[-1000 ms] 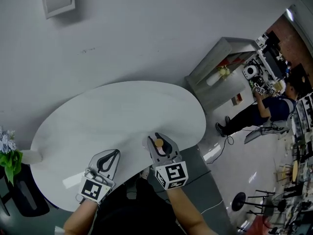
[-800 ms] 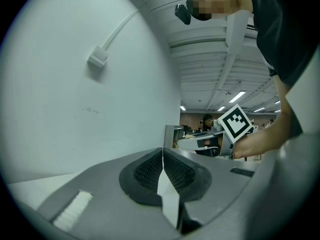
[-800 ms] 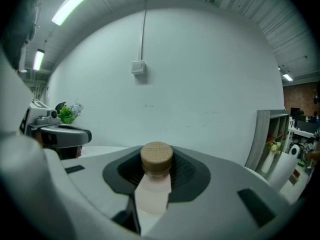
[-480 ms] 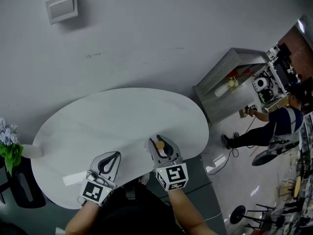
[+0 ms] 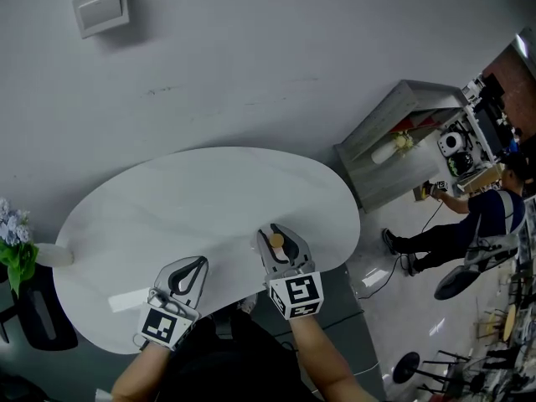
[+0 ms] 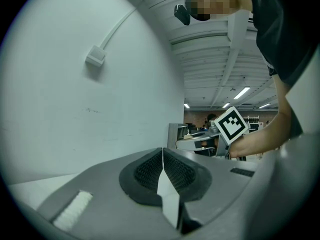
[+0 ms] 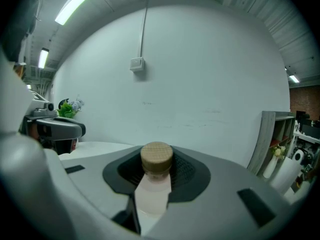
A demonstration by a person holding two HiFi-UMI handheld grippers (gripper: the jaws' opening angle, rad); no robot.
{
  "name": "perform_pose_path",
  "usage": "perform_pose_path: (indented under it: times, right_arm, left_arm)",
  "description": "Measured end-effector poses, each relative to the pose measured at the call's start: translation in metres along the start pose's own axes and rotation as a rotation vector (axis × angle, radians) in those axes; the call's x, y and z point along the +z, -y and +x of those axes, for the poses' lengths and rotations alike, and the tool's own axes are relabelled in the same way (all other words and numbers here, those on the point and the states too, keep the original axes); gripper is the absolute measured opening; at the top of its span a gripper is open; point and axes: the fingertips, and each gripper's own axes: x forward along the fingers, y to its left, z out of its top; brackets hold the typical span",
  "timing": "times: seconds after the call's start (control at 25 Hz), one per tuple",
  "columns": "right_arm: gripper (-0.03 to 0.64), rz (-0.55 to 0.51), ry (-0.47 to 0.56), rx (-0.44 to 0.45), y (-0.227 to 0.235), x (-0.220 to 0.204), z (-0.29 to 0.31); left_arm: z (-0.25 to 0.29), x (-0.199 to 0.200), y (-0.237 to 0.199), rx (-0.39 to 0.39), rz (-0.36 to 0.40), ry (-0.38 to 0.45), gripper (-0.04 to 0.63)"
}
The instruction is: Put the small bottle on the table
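Observation:
My right gripper (image 5: pixel 276 238) is shut on a small pale bottle (image 7: pixel 154 186) with a tan cork-like cap (image 7: pixel 157 156), held upright between its dark pads. In the head view the cap (image 5: pixel 275 240) shows between the jaws, above the near edge of the white oval table (image 5: pixel 201 199). My left gripper (image 5: pixel 188 273) hovers over the table's near-left part, shut with nothing in it. In the left gripper view its pads (image 6: pixel 161 171) meet along a thin line. The right gripper's marker cube (image 6: pixel 232 124) shows to its right.
A potted plant with pale flowers (image 5: pixel 12 249) stands at the table's left end. A grey cabinet (image 5: pixel 394 145) stands against the wall to the right, and a person in blue (image 5: pixel 477 224) sits beyond it. A white strip (image 5: pixel 127 301) lies on the table near my left gripper.
The right gripper with the bottle has shifted slightly right along the table's near edge. The left gripper has stayed nearly where it was. The head view has drifted a little.

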Motion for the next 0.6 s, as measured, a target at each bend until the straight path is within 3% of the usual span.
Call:
perform_pose_path:
  times: [0.6]
  right_arm:
    - [0.104, -0.026, -0.045, 0.058, 0.0, -0.022, 0.041]
  left_arm:
    - [-0.004, -0.009, -0.008, 0.049, -0.014, -0.023, 0.009]
